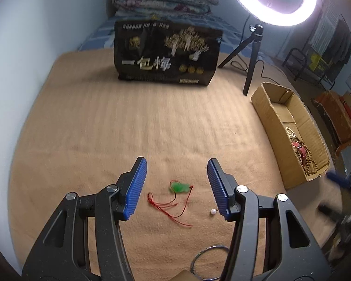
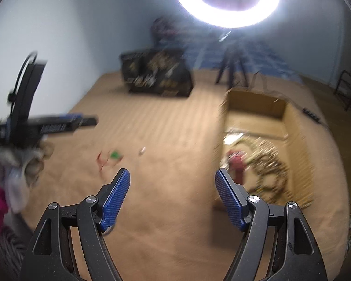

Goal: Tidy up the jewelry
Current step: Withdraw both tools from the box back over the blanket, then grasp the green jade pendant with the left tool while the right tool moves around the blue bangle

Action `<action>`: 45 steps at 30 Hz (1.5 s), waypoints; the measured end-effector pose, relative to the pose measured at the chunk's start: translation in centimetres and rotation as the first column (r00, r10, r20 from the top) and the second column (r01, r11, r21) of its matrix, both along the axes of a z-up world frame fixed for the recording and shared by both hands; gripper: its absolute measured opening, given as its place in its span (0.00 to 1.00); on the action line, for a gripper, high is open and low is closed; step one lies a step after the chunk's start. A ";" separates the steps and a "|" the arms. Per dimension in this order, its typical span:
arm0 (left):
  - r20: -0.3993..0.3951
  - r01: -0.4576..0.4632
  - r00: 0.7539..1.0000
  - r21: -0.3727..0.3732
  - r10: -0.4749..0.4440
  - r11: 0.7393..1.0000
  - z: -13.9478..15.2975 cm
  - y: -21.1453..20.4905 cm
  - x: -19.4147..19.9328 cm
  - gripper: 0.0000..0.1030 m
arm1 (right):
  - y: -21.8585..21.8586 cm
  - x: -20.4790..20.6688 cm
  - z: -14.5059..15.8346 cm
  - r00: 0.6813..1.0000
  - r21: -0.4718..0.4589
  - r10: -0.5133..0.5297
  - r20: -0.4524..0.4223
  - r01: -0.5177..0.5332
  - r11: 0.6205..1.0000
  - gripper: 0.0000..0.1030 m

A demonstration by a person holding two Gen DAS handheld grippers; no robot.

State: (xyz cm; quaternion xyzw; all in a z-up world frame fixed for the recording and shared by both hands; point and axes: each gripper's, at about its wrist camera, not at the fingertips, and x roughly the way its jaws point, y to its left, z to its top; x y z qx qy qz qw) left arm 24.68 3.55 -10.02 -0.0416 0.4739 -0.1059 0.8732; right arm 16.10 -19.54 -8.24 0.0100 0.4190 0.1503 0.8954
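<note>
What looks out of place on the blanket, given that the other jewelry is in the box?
Three pieces lie loose outside the box: a green pendant with its red cord sprawled, a small pearl beside it, and a thin bangle at the near edge. Nothing looks damaged.

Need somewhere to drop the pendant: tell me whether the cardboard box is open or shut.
Open. The cardboard box has its top uncovered, and bead strands and a red piece lie visible inside it.

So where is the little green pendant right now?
In the left wrist view, the green pendant lies on the tan blanket between the open left gripper fingers, left of the white bead.
</note>
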 end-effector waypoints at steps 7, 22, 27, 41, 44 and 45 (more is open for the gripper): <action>-0.081 0.009 0.997 -0.007 -0.010 1.000 -3.1 0.0 0.7 0.53 | 5.0 -1.4 -3.9 0.980 -0.056 0.159 -0.119 -0.166 0.984 0.73; -0.147 0.073 0.987 0.048 -0.066 0.996 -6.6 -1.4 1.0 0.53 | 8.8 -2.6 -8.5 0.945 -0.067 0.255 -0.207 -0.273 0.960 0.73; -0.158 0.086 0.984 0.047 -0.078 0.995 -7.1 -2.0 1.4 0.53 | 9.4 -2.7 -9.1 0.936 -0.049 0.271 -0.225 -0.289 0.956 0.73; -0.182 0.096 0.979 0.036 -0.088 0.995 -8.5 -1.9 1.9 0.53 | 12.3 -3.8 -10.6 0.939 -0.086 0.282 -0.198 -0.303 0.949 0.78; -0.180 0.105 0.979 0.036 -0.097 0.994 -8.6 -2.1 1.9 0.53 | 12.8 -4.0 -11.0 0.943 -0.122 0.279 -0.181 -0.303 0.945 0.81; -0.176 0.111 0.979 0.040 -0.102 0.993 -8.6 -2.3 1.9 0.53 | 13.0 -4.2 -11.1 0.943 -0.142 0.283 -0.173 -0.309 0.940 0.82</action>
